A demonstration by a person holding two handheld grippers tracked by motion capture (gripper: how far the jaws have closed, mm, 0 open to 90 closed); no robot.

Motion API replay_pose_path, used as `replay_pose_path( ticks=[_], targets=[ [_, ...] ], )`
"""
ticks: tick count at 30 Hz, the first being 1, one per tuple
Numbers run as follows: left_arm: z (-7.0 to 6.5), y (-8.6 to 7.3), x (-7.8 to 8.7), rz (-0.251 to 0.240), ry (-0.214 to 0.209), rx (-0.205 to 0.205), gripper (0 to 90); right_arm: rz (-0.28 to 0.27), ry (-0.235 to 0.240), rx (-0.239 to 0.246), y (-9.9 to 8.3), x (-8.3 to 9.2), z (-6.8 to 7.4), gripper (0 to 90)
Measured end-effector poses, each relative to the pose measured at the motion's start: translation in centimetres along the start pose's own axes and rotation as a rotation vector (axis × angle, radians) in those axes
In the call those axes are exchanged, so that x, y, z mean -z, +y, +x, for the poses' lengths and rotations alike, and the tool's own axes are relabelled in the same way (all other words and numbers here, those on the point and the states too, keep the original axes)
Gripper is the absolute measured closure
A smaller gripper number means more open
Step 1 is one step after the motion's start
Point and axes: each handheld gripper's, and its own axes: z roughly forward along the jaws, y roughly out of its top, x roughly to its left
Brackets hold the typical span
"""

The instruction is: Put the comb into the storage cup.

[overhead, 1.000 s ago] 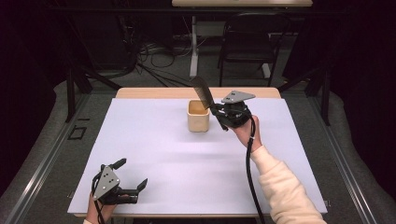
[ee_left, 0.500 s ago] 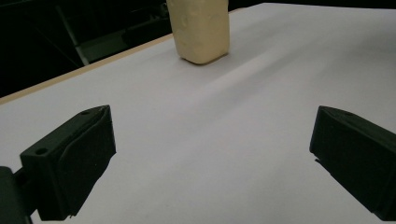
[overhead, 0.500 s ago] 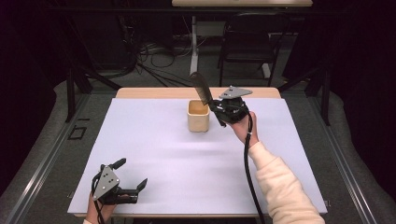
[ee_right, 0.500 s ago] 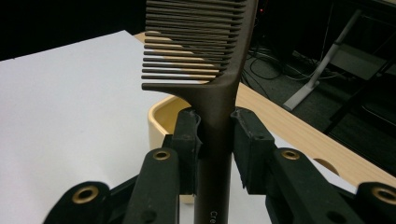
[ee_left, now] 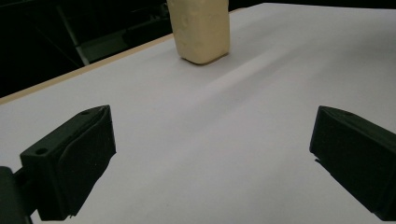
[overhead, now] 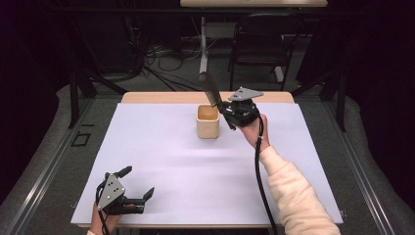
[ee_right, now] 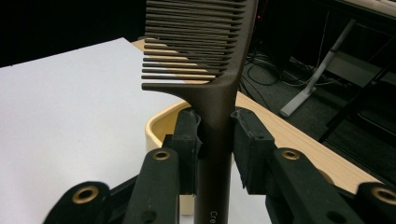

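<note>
A dark brown comb (ee_right: 205, 60) is clamped by its handle in my right gripper (ee_right: 215, 140), teeth end up. From the high view the comb (overhead: 210, 89) rises tilted over the far rim of a cream cup (overhead: 208, 121) at the table's back middle, with the right gripper (overhead: 226, 110) just right of the cup. Behind the jaws in the right gripper view the cup's rim (ee_right: 161, 122) shows. My left gripper (overhead: 138, 187) rests open near the front left corner, nothing between its fingers (ee_left: 74, 158). Ahead of it stands the cup (ee_left: 201, 29).
A white sheet (overhead: 166, 166) covers the table, with a wooden strip (overhead: 161, 97) bare along the far edge. Beyond the table are a chair (overhead: 259, 46), cables on the floor and dark stands.
The right gripper has carried the comb slightly left and up, bringing it over the cup. The left gripper has drifted a little towards the front edge.
</note>
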Motion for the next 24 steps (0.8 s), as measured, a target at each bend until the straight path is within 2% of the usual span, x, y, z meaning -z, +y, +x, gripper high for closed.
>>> replay_pose_path(
  ticks=[7, 18, 24],
  targets=[
    [-0.1, 0.0, -0.1, 0.001, -0.001, -0.002, 0.4, -0.030, -0.005, -0.006, 0.6, -0.1, -0.1, 71.7],
    [-0.1, 0.0, 0.0, -0.002, -0.003, -0.001, 0.4, -0.037, -0.007, 0.017, 1.7, -0.4, 0.4, 71.7],
    [-0.1, 0.0, -0.1, 0.000, -0.005, -0.004, 0.3, -0.051, -0.004, 0.010, 2.1, -0.6, 0.5, 71.8]
  ],
)
